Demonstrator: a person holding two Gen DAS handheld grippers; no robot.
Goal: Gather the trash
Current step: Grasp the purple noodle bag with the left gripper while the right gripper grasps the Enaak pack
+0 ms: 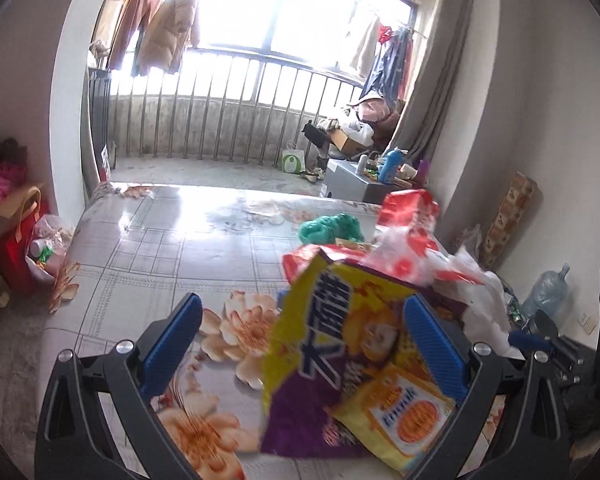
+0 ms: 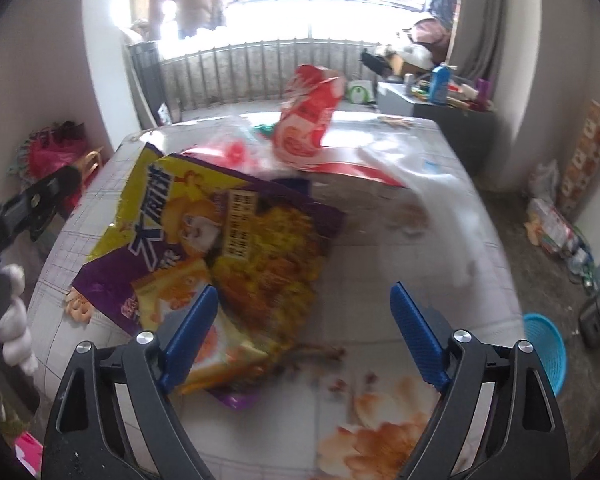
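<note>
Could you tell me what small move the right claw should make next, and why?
Probably ease the right claw left to centre it on the yellow and purple snack bag before closing. Its jaws stand open, and the bag lies mostly by the left finger, with bare floral tablecloth in the gap. The blue basket waits on the floor.
</note>
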